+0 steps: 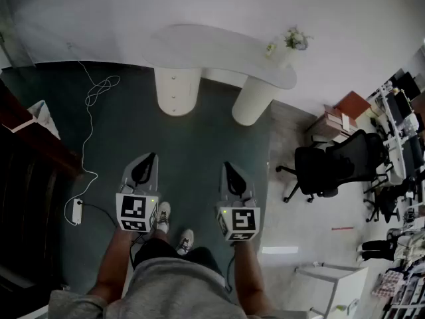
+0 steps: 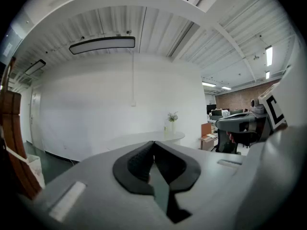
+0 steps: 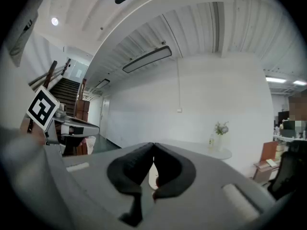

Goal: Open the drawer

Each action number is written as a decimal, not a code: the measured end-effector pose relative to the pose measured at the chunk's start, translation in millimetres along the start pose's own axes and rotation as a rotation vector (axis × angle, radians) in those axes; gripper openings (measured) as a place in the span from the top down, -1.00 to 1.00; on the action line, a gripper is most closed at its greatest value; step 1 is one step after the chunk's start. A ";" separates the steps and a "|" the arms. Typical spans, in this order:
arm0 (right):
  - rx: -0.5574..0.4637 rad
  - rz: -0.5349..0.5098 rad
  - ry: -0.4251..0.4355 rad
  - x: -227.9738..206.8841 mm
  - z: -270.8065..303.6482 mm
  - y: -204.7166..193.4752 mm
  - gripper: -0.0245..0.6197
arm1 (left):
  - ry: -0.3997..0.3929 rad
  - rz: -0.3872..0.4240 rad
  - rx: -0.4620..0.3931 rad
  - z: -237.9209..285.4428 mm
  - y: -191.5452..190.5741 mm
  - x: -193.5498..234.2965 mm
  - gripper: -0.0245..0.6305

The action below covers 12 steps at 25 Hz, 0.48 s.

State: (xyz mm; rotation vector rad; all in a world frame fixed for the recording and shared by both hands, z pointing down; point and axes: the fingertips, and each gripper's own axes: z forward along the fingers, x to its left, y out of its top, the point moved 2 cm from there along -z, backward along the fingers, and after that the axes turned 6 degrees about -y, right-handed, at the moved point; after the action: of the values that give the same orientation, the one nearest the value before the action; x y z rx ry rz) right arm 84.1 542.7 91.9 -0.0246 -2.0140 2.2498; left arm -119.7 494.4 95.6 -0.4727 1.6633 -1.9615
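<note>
**Both grippers closed and empty, well short of the drawer**

The person stands on a dark teal carpet (image 1: 199,145) in the lower middle of the head view. A grey left gripper (image 1: 151,157) and a grey right gripper (image 1: 227,165) are held side by side at waist level, both aimed toward the top of the frame.

In the left gripper view, the left gripper's (image 2: 153,143) black padded fingers (image 2: 136,164) meet at their tips with nothing between them. The right gripper's (image 3: 153,145) fingers (image 3: 129,169) are likewise pressed together at the tip and hold nothing. Carrying them closed looks like a plain travelling posture, since nothing is within reach to grasp.

The drawer (image 1: 174,93) appears to sit in the left of two round white pedestals under a white curved worktop (image 1: 219,48) at the upper centre of the head view. Three small knobs run one above the other down its front. It is well apart from both grippers, with open carpet between.

A small vase of flowers (image 1: 291,42) stands on the worktop's right end, clear of the pedestal. A white cable (image 1: 89,121) trails down the left of the frame to a power strip (image 1: 77,211), off the direct line to the drawer.

The task looks not yet started. Whichever gripper takes a knob would have to close the gap and part its fingers first.
</note>
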 end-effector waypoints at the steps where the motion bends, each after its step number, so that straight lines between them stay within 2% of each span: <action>1: -0.001 -0.001 -0.002 0.9 4.3 0.0 0.91 | -0.003 -0.001 0.000 2.9 -0.4 3.6 0.89; 12: 0.016 -0.009 -0.031 9.1 63.8 5.9 0.91 | -0.037 -0.014 0.006 46.7 2.7 50.8 0.89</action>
State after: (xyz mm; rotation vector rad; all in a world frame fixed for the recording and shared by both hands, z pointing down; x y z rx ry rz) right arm 68.6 479.9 93.9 0.0208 -2.0073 2.2750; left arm -133.3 426.7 98.1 -0.5160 1.6351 -1.9557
